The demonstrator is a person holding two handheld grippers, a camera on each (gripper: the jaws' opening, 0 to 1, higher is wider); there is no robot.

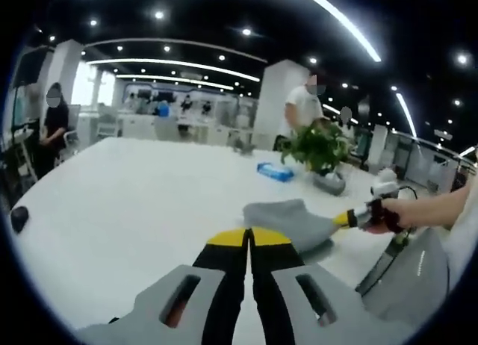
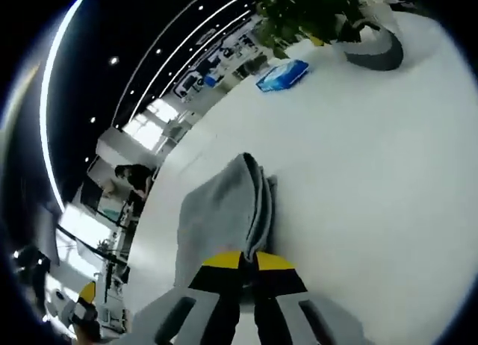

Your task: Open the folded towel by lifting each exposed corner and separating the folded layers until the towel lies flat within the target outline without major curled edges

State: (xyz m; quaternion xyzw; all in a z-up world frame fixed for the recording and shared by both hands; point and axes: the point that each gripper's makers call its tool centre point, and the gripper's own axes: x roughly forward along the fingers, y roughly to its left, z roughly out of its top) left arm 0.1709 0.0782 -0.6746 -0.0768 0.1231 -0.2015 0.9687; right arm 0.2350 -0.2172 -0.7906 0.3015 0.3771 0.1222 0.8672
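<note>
L gripper [image 1: 249, 237]: yellow-tipped jaws pressed together w/ nothing between them, held above the table, just short of the towel.
R gripper [image 2: 248, 260]: jaws clenched on the near edge of the towel; in left gripper view it comes in from the right [image 1: 348, 219], a hand [image 1: 388, 214] on its grip, tip at the towel's right end.
Towel [image 2: 224, 210]: grey, folded, layers stacked and visible along one side; lies on the table, pinched end raised a bit off the surface. In left gripper view [image 1: 287, 219] it sits just past the L jaws.
Table [image 1: 127, 203]: white, wide.
Blue pack [image 2: 284, 75]: flat on the table, well apart from towel, near the plant.
Plant [image 1: 320, 145]: leafy green, in grey pot [image 2: 376, 50], far side of table.
Bkgd: people standing by desks beyond the table; ceiling light strips.
</note>
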